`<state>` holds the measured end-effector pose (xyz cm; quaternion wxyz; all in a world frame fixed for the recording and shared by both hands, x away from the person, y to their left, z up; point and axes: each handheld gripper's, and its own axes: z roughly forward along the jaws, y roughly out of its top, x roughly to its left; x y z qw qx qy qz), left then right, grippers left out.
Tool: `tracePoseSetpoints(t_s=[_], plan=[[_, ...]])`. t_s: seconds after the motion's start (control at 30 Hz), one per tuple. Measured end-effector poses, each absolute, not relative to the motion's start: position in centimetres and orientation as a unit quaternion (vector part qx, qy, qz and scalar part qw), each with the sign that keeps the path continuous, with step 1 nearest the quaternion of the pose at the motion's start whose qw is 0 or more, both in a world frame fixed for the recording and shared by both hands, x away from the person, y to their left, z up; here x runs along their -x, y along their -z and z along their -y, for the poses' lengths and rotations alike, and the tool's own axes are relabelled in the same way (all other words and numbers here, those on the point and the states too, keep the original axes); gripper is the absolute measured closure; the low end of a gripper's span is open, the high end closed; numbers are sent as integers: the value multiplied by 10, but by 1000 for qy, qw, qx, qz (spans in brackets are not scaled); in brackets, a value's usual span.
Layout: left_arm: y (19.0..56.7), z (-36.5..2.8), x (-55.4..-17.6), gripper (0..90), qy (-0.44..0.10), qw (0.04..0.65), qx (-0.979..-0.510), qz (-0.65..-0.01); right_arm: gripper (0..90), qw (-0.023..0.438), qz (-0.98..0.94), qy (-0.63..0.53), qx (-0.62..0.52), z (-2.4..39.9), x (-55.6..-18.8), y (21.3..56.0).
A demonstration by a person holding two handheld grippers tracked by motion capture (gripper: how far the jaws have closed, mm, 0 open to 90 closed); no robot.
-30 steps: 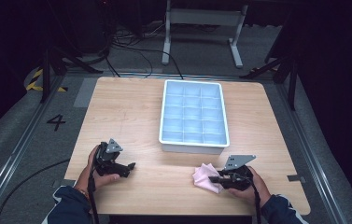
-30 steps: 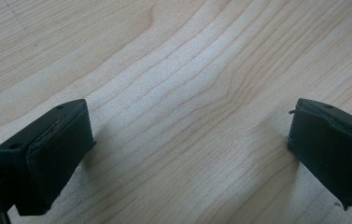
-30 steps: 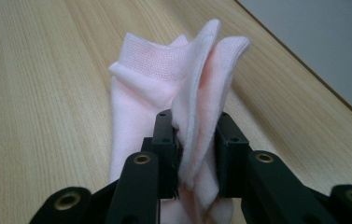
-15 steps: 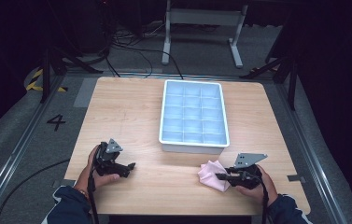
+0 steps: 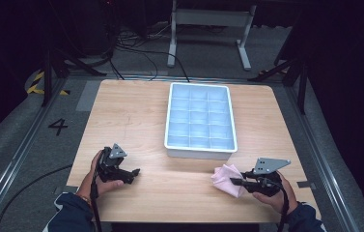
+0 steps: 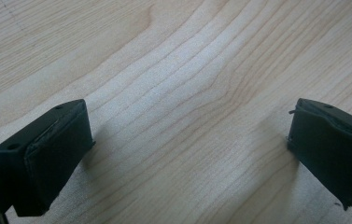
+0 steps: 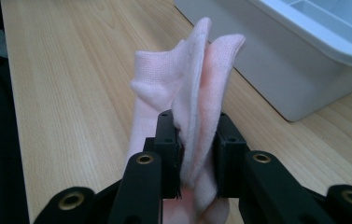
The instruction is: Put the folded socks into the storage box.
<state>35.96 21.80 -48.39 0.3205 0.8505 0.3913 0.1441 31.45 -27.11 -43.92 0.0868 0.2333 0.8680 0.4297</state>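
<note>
A painted "4" (image 5: 57,126) marks the floor left of the bench (image 5: 131,111); no other writing is legible. The right claw (image 7: 197,154), at the near right bench edge, is clenched on a folded pink cloth (image 7: 190,93) just near of the white divided tray (image 5: 201,150). The left claw (image 6: 187,154), near left, stands released over bare wood. Open bench lies left of the tray.

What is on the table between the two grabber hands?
Just bare wood. In the high view, nothing lies between the left gripper and the pink sock pinched by the right gripper.
</note>
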Motion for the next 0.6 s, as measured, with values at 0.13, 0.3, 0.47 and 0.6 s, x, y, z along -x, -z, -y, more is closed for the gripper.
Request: tracePoseSetpoints(t_s=[0.13,0.3,0.47,0.6], plan=[[484,-218,-359,3,-145,323,-849,-393,757,92,-863,-441,-228,274,-313,432],[484,-218,-359,2,-143,321,-851,-391,757,99,-857,-453,-226,281,-311,424],[484,-218,-359,2,-142,321,-850,-393,757,108,-851,-461,-228,288,-310,418],[484,-218,-359,3,-143,321,-850,-393,757,124,-842,-472,-232,297,-310,408]])
